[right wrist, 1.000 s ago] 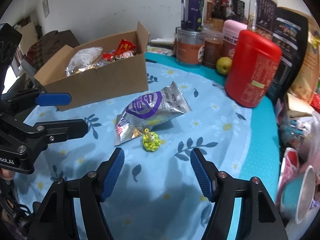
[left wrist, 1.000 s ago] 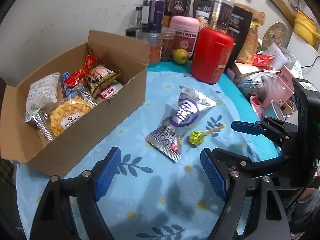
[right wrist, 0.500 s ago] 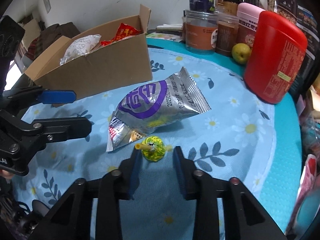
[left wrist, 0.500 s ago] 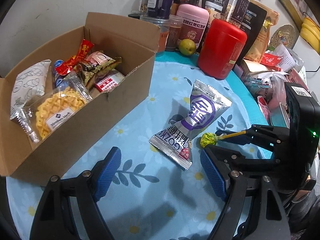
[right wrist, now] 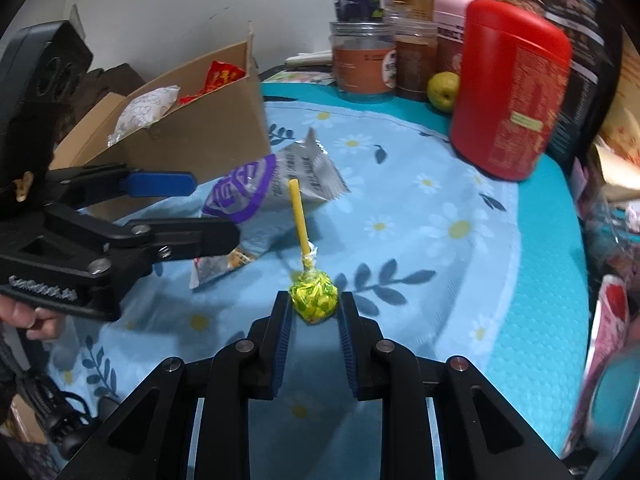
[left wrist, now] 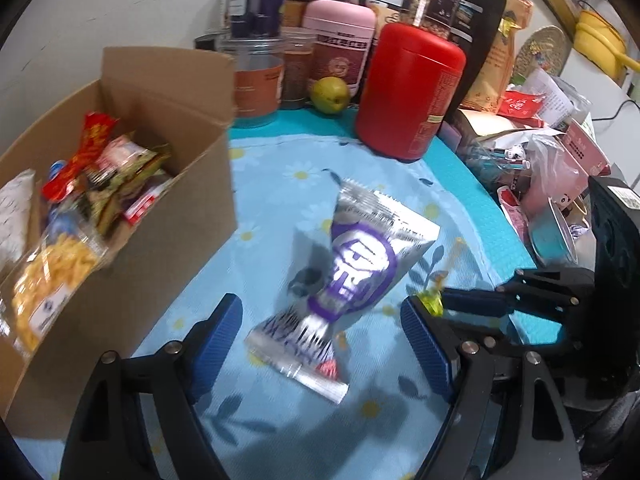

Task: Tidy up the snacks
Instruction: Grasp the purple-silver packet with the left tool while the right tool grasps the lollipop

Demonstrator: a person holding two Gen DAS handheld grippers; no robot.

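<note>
The right claw squeezes a lollipop by its yellow-green wrapped head. One blue pad presses on each side of the candy. The yellow stick points up and away from the claw. In the left wrist view the same lollipop shows just past the left claw's right pad, with the right claw reaching in from the right side.

The left claw is spread wide and holds nothing. A silver snack bag with a purple ring on it sits between its two blue pads, but the pads do not touch it. The bag lies on the flowery blue cloth near the middle of the tabletop.

A cardboard box stands by the left edge of the tabletop, just beside the bag. It is open on top and holds many snacks, such as a red packet and a clear bag of yellow waffle cookies.

A big red can stands toward the back edge. A small green fruit sits just beside it, with jars along the wall behind.
</note>
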